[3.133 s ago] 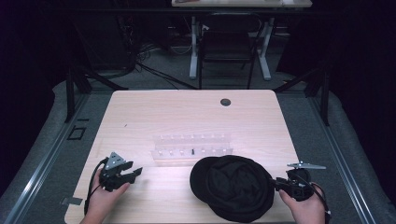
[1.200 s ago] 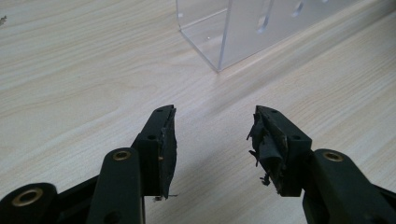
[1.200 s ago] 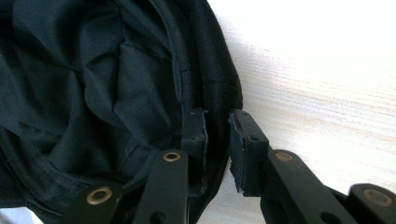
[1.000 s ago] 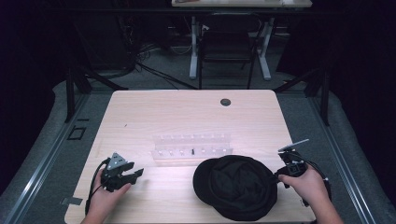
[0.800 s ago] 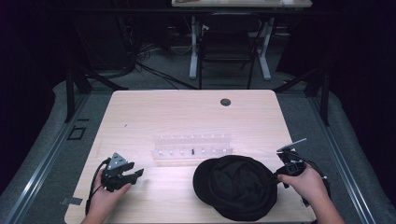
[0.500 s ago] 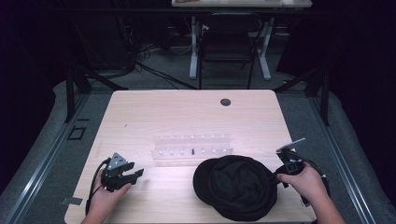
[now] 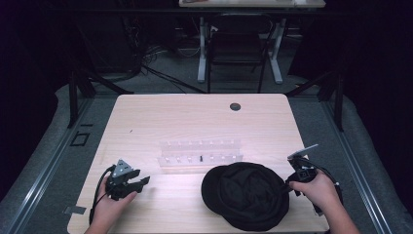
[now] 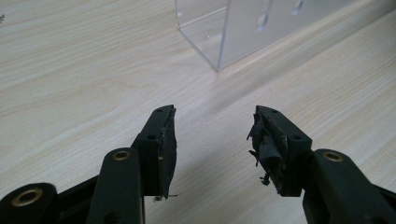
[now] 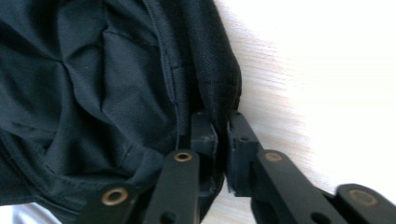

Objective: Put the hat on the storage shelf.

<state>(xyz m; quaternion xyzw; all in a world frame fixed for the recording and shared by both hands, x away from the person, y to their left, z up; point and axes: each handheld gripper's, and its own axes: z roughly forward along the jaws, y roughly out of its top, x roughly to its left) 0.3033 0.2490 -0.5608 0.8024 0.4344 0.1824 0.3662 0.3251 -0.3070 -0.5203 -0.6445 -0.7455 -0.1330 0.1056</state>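
Just in front of the clear rack (image 7: 199, 152) on the desk (image 7: 146, 122), the black hat (image 7: 246, 195) lay with its right edge pinched in the right tool (image 7: 287, 187), whose jaws had just been closing, while the left tool (image 7: 141, 182) gaped empty.

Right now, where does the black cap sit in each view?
High view: the cap lies at the table's near edge, right of centre, the right gripper at its right rim.
Left gripper view: no cap in the picture; open jaws over bare wood, clear rack ahead.
Right gripper view: the cap covers the left and centre, jaws pinching its rim.
Shared landmark: the pale wood table.
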